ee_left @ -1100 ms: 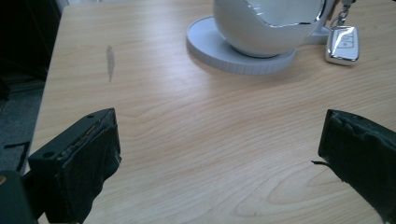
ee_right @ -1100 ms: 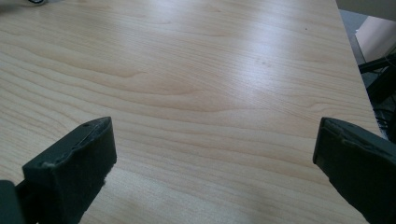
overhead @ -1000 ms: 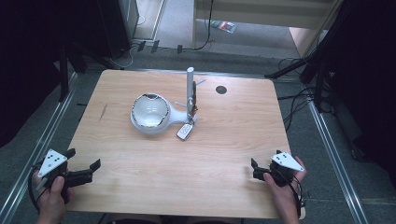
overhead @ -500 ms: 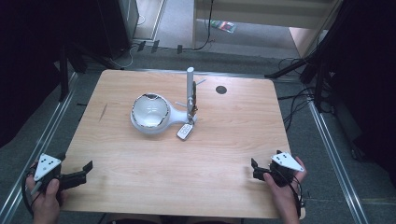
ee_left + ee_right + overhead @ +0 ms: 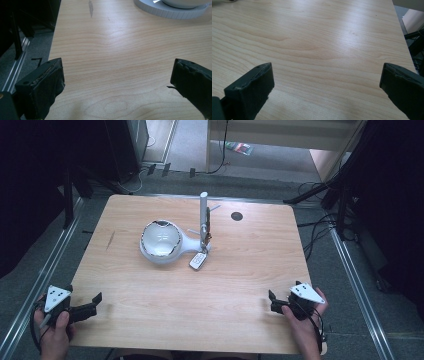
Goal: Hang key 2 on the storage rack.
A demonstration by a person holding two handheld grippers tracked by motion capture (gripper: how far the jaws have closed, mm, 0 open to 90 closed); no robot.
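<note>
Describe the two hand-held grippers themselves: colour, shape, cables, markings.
Both are black. The left hand-held gripper and right hand-held gripper each carry a pale grey three-cornered plate with small dark dots on top, and each trails a thin black cable. The jaws are blocky, faced with worn, frayed dark padding. No sleeves show.

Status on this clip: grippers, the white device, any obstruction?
Left gripper open, right gripper open, both empty. White device mid-table, untouched. Nothing between.
</note>
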